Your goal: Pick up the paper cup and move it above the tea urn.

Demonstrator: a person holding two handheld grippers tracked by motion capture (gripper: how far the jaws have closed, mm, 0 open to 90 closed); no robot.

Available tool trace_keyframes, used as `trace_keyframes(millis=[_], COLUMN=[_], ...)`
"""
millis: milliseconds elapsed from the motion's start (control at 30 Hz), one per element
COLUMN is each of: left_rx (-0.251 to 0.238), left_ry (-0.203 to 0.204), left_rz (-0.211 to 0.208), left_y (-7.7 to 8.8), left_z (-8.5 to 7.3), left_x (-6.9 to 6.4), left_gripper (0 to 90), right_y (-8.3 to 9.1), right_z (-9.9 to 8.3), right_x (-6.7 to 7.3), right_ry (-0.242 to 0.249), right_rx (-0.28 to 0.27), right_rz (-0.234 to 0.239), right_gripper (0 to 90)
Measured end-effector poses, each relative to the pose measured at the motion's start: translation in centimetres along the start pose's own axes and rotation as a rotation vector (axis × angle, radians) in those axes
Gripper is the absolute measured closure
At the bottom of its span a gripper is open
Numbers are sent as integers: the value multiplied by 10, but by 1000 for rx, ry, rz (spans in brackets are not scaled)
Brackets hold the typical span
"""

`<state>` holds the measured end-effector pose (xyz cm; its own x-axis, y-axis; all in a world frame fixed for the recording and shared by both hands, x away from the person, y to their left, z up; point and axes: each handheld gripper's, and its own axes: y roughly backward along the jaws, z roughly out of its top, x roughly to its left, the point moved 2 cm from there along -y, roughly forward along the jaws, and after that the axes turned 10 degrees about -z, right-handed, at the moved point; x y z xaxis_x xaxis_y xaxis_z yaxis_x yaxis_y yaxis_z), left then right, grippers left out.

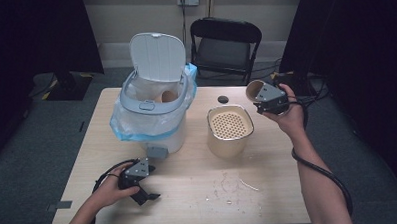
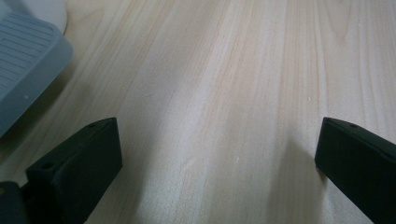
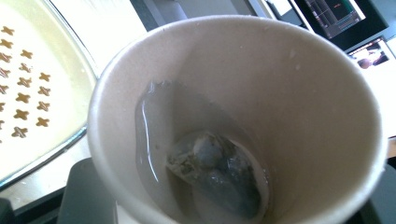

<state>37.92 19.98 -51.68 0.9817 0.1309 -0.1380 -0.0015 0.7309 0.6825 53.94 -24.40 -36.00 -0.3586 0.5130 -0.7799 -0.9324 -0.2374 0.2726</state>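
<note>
Paper cup point(image 1: 256, 90), one of its kind, sits in the upper right of the high view, tipped on its side with its mouth turned left, clamped in the right gripper point(image 1: 269, 100) that a raised hand point(image 1: 290, 116) holds above the table's far right part. Below and left of it stands one cream container point(image 1: 230, 130) with a perforated top, and just behind that lies one small dark disc point(image 1: 222, 99) on the table point(image 1: 269, 189). One white pedal bin point(image 1: 156, 101) with its lid up and a blue-edged liner fills the upper middle left; a brownish thing lies inside it. The left gripper point(image 1: 145, 190) rests low at the lower left, jaws spread wide with nothing between them. In the left gripper view, two black jaws stand far apart at the bottom corners over bare wood, and the bin's grey pedal point(image 2: 28, 60) lies in the upper left corner. In the right gripper view, the cup point(image 3: 243, 116) takes up the centre, mouth toward the camera, with one wet tea bag point(image 3: 217, 172) and a little liquid low inside; the cream container's perforated top point(image 3: 32, 93) shows at the left edge. The jaws hold the cup at its sides, partly spread.
</note>
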Motion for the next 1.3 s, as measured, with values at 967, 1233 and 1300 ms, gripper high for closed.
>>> trace_keyframes(millis=[967,1233,1300], left_rx=[5,1,-2], left_ry=[-4,-5,-5], left_rz=[-3,-5,-6], left_y=[1,0,0], left_z=[0,0,0], left_x=[0,1,0], left_gripper=[0,0,0], right_y=[17,15,13], right_z=[47,56,56], right_x=[46,50,50], right_ry=[976,1053,1027], right_rx=[-99,-92,-84], right_rz=[-508,-505,-473], right_gripper=[323,317,317])
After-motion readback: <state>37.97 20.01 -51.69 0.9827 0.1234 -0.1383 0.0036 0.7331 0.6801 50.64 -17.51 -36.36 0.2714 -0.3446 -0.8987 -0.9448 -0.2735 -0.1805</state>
